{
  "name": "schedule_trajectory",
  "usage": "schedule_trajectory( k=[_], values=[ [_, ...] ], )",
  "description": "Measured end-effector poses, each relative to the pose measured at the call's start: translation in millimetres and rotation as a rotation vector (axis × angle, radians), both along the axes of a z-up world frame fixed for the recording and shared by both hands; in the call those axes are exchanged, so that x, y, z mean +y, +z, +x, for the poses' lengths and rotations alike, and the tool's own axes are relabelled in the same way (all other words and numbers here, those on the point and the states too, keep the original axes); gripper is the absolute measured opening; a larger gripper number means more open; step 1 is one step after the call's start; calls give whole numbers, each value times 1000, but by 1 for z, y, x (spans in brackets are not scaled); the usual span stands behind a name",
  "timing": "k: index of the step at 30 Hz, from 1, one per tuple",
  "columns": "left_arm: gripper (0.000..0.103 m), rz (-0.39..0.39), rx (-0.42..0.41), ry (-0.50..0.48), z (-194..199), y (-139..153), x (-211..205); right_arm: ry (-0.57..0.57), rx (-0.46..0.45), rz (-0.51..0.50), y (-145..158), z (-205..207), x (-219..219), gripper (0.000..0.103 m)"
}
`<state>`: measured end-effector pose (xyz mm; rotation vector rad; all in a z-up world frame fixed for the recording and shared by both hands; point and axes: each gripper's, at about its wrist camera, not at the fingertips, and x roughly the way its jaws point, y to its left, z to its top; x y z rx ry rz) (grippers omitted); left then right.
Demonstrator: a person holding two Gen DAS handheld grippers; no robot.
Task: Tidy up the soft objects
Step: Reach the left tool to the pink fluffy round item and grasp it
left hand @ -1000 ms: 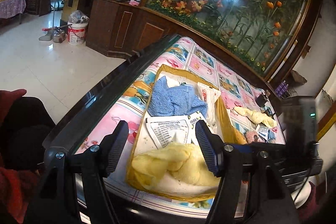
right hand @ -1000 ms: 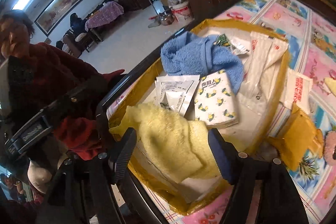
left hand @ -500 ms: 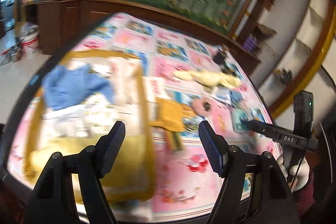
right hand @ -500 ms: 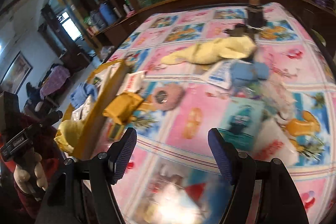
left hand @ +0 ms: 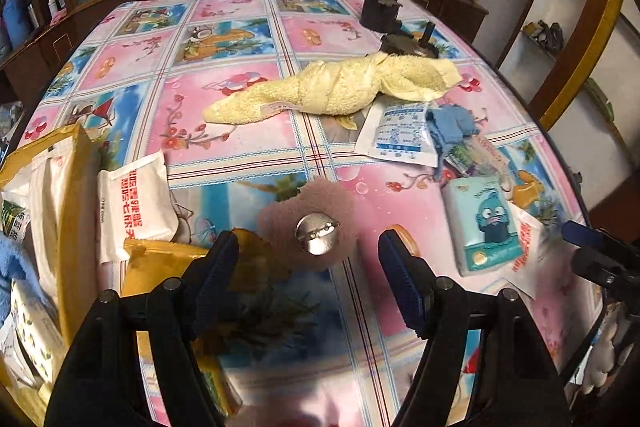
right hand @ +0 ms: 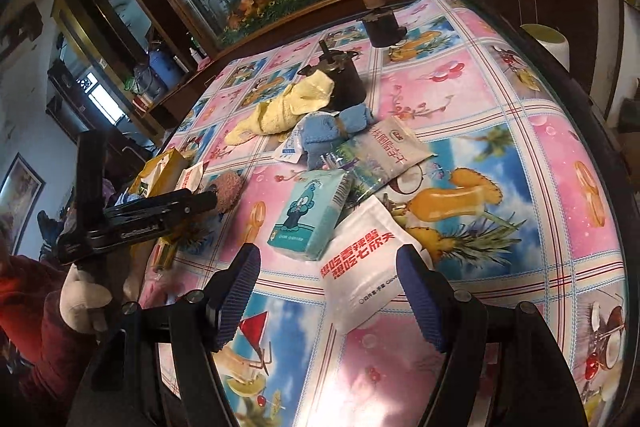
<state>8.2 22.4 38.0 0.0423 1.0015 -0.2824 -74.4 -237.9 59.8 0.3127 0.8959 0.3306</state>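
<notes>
My left gripper (left hand: 308, 261) is open just above the table, its fingers on either side of a brown fuzzy round pad (left hand: 320, 203) with a metal pin on it. Farther back lie a twisted yellow towel (left hand: 332, 91) and a crumpled blue cloth (left hand: 452, 127). My right gripper (right hand: 328, 279) is open over a white packet with red print (right hand: 360, 279). Just beyond it lies a teal tissue pack (right hand: 312, 215), then the blue cloth (right hand: 332, 127) and the yellow towel (right hand: 284, 107). A yellow tray (left hand: 68, 187) holding soft items sits at the left edge.
Two dark metal grinder-like objects (right hand: 348, 79) (right hand: 382, 27) stand behind the towel. A white-and-blue sachet (left hand: 400, 135), a clear pouch (right hand: 380, 151) and another red-print packet (left hand: 136, 203) lie on the patterned tablecloth. A yellow bag (left hand: 160, 263) rests beside the tray. A gloved hand (right hand: 84, 303) holds the left gripper.
Both grippers have swung away from the yellow tray and its yellow and blue towels to the loose items on the right part of the table. Both stay open.
</notes>
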Motion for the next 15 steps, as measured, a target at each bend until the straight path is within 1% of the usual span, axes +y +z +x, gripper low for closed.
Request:
schedule_trajectory(
  k=[2, 3, 4, 5, 6, 8, 11, 15],
  values=[
    [71, 10, 31, -8, 10, -13, -6, -8, 3, 0, -2, 3, -4, 73],
    [71, 26, 26, -14, 12, -17, -9, -10, 4, 1, -2, 4, -6, 73],
    [71, 58, -1, -21, 11, -17, -14, -10, 6, 2, -2, 5, -6, 73],
    [62, 67, -4, -29, 9, -17, -16, -8, 7, 0, -3, 7, -5, 73],
    [44, 65, -9, -37, 7, -15, -17, -4, 8, -2, -3, 8, -4, 73],
    [44, 42, -4, -50, 2, -11, -18, 11, 10, -10, -4, 13, 4, 73],
    [44, 26, -28, -53, -7, -3, -18, 43, 29, -31, -7, 22, 20, 73],
    [44, -58, -54, -53, -26, 16, -12, 64, 42, -91, -11, 38, 45, 73]
  ],
)
